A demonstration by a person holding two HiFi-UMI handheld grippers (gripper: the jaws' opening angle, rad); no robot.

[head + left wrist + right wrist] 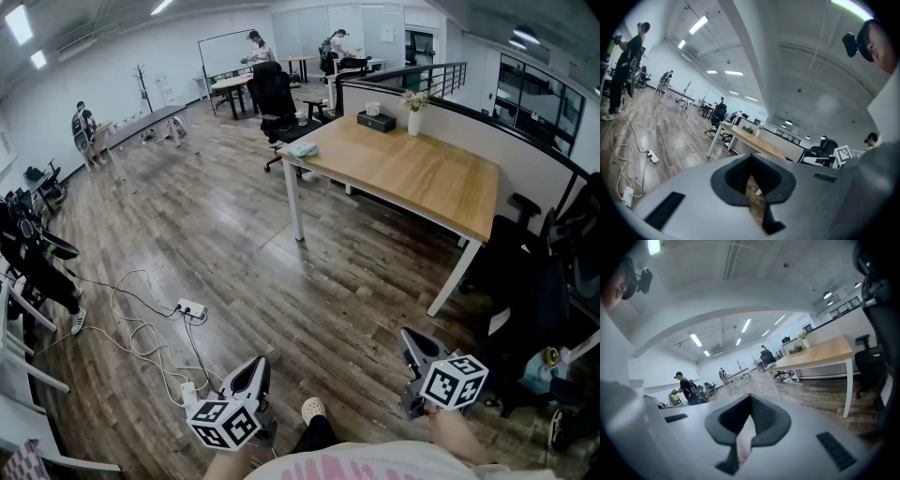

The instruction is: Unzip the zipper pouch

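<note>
A small teal, soft-looking item (302,149) lies on the near left corner of the wooden table (422,178); whether it is the zipper pouch I cannot tell. Both grippers hang low over the floor, far from the table. My left gripper (254,368) is shut and holds nothing. My right gripper (411,340) is shut as well, also with nothing in it. In the left gripper view the closed jaws (752,185) point toward the table (754,144). The right gripper view shows the closed jaws (746,427) with the table (820,352) off to the right.
A dark tissue box (376,120) and a vase of flowers (413,120) stand at the table's far edge. A black office chair (275,98) is behind it. A power strip with white cables (191,308) lies on the wood floor. Black chairs (544,309) crowd the right. People stand far off.
</note>
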